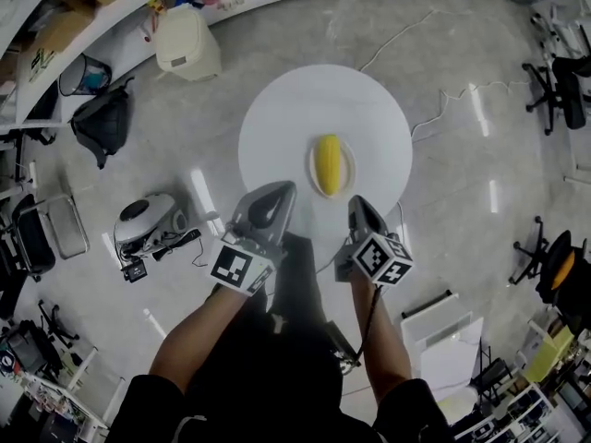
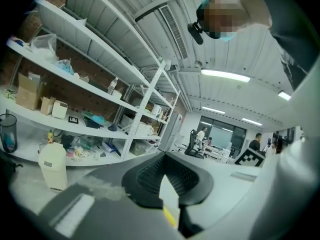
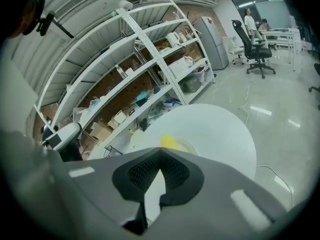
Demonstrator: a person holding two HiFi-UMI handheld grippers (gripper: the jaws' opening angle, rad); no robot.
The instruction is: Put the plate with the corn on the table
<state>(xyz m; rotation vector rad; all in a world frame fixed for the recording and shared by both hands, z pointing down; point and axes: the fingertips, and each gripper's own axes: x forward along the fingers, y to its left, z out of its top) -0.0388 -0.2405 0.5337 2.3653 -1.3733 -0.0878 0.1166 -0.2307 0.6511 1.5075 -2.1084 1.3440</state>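
Plate with corn: resting on round white table. Left gripper: jaws clenched, empty, near plate. Right gripper: jaws clenched, empty, just beside plate rim.

1. Head view: even overhead light, glare streaks on glossy floor, corners dim.
2. Both gripper views: heavy fisheye, black vignette, close-up jaws soft.
3. Left gripper view: ceiling strip light bright, shelves bowed.
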